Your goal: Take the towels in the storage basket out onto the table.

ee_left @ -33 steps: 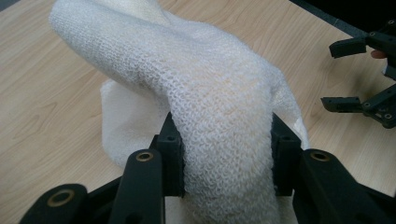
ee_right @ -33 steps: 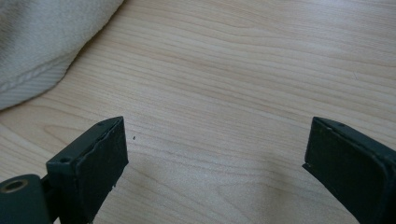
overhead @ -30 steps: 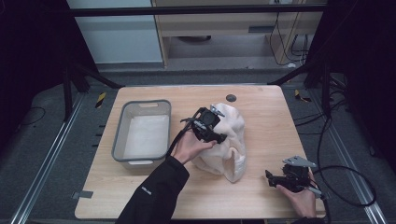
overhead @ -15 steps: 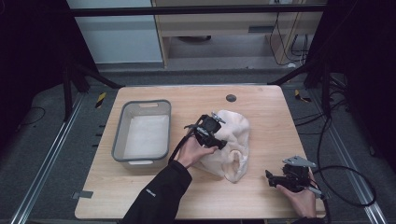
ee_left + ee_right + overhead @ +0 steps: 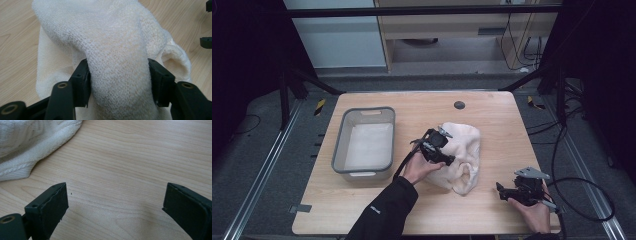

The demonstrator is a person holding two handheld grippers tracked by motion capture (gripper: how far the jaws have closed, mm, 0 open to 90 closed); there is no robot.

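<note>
A cream knitted towel [image 5: 464, 142] lies crumpled at the middle of the wooden table [image 5: 412, 210]. My left gripper [image 5: 448, 160] sits on its near-left part, shut on a thick raised fold of the towel [image 5: 117, 50] that bulges between both black jaws. My right gripper [image 5: 501, 189] rests at the table's front right, a little right of the towel's near corner. Its jaws stand wide open over bare wood [image 5: 115, 200], with the towel's hemmed edge [image 5: 30, 142] at the upper left of the right gripper view.
A grey plastic basin [image 5: 339, 145] with a pale lining stands at the left of the table. A small dark round disc [image 5: 459, 105] sits near the far edge. Black cables trail off the right side [image 5: 582, 185].
My left gripper has moved toward the near edge and a bit right, dragging the towel's fold with it. The towel has bunched and shifted. My right gripper has stayed still.
</note>
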